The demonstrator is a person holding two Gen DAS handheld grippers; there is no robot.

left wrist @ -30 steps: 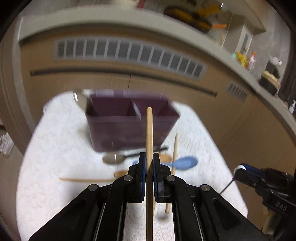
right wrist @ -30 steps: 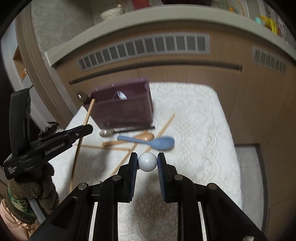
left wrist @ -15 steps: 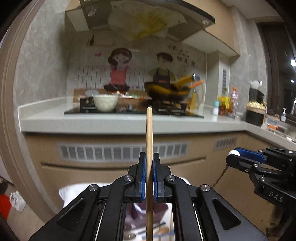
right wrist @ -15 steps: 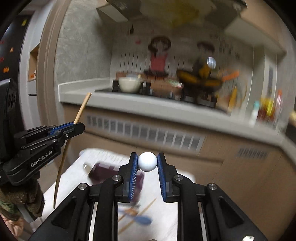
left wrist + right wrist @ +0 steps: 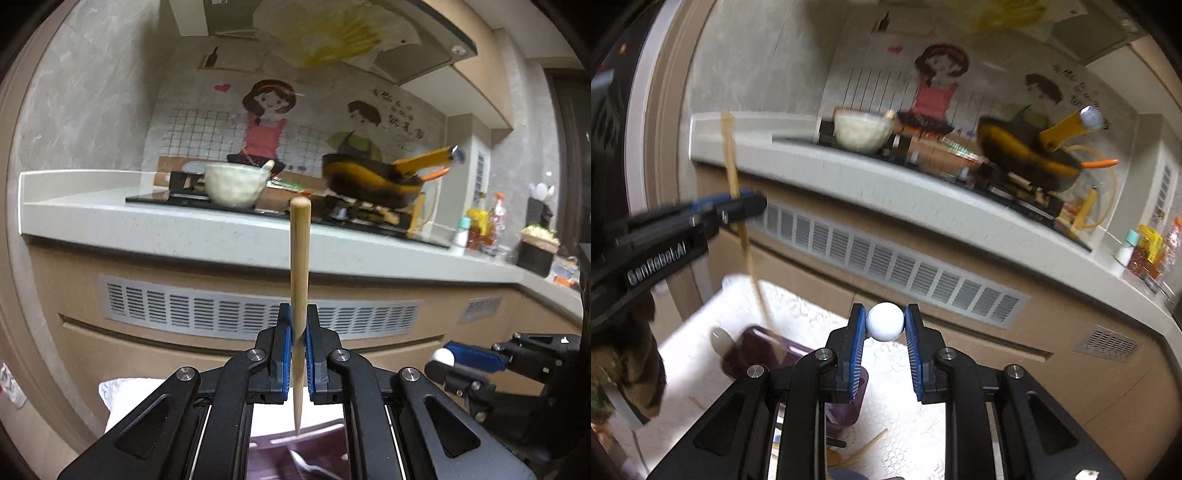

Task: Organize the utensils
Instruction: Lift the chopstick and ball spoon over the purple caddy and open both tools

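the left tool [image 5: 299, 350] pinches a wooden chopstick [image 5: 299, 280] upright, its tip just above the purple box [image 5: 757, 350]. the right tool [image 5: 885, 332] pinches a white ball [image 5: 885, 321] beside it.

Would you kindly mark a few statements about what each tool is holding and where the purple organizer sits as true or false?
1. The left tool is shut on a wooden chopstick. True.
2. The chopstick is held lying flat. False: it stands nearly upright, thin tip down over the purple organizer.
3. The right tool grips a white ball-shaped end. True.
4. The purple organizer sits on the kitchen counter. False: it sits lower down, on a white lace cloth.
5. A white bowl stands on the stove. True.
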